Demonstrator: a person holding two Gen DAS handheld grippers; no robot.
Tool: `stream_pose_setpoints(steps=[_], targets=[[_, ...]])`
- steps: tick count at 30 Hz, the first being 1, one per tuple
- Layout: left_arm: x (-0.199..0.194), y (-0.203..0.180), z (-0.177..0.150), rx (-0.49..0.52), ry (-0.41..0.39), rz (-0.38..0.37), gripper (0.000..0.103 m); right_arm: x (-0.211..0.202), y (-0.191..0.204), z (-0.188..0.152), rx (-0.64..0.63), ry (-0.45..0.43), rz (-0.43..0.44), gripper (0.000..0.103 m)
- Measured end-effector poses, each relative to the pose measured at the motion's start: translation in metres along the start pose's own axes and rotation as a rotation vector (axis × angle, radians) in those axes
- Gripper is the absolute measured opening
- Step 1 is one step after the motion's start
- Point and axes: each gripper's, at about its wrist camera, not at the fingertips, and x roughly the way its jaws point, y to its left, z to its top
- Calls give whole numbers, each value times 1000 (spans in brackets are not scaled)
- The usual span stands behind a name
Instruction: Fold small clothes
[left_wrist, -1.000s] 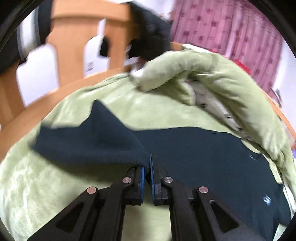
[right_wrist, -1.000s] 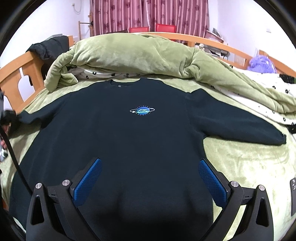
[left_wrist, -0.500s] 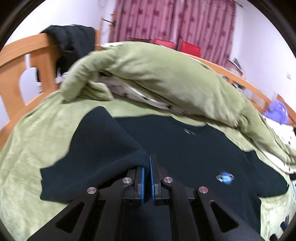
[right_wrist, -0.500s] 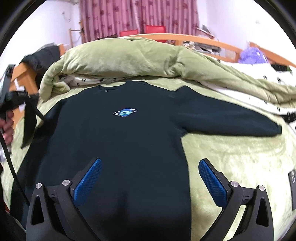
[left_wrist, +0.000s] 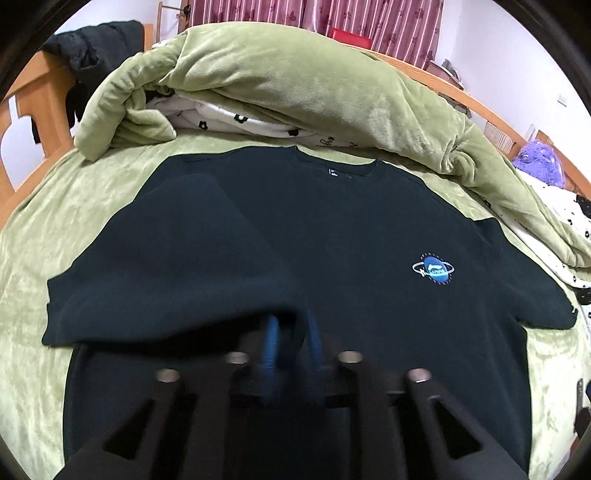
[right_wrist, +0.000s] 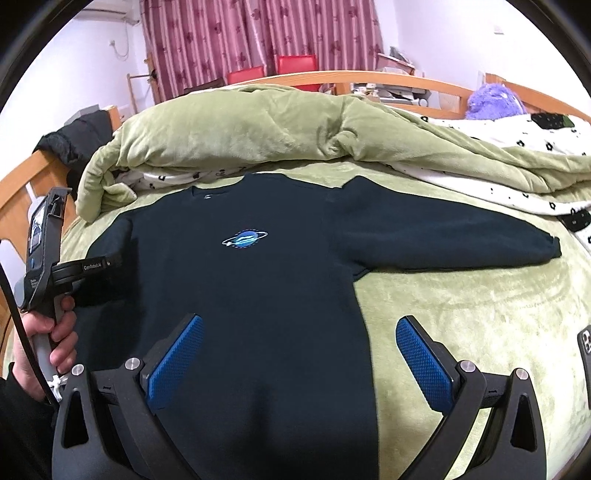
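Note:
A dark navy sweatshirt (left_wrist: 314, 236) with a blue planet logo (left_wrist: 433, 272) lies face up on the green bed cover; it also shows in the right wrist view (right_wrist: 258, 280). Its left sleeve (left_wrist: 155, 266) is folded over onto the chest. My left gripper (left_wrist: 292, 332) sits at the sleeve's cuff edge, blurred, its blue pads a little apart. My right gripper (right_wrist: 299, 354) is open and empty above the sweatshirt's lower body. The right sleeve (right_wrist: 443, 240) lies stretched out flat to the right.
A bunched green duvet (right_wrist: 295, 125) with white flowered lining lies behind the collar. A wooden bed frame (left_wrist: 33, 110) with black clothing on it stands at the left. A phone (right_wrist: 585, 350) lies at the right edge. A purple plush toy (right_wrist: 495, 101) sits far right.
My left gripper has carried the left sleeve from out at the side over onto the chest, and its pads have parted from shut. My right gripper stayed open over the hem.

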Motion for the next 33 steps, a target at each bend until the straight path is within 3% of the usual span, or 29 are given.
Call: stream_pose_setpoints(steps=[1, 4, 10, 16, 20, 27, 33], targets=[[-5, 3, -2, -6, 5, -10, 44, -1, 4, 0, -9, -2, -1, 102], [-27, 19, -7, -14, -29, -27, 60, -1, 21, 2, -37, -1, 3, 102], [-64, 68, -27, -79, -69, -30, 63, -11, 62, 1, -107, -21, 35, 102], [-72, 115, -45, -171, -75, -9, 63, -9, 93, -11, -186, -29, 29, 98], [-69, 141, -48, -223, -74, 12, 63, 2, 101, -20, -184, 9, 35, 95], [-62, 152, -48, -234, -69, 6, 63, 14, 100, -26, -148, 56, 86, 79], [-62, 160, -45, -265, -80, 13, 63, 19, 103, -31, -171, 69, 100, 71]])
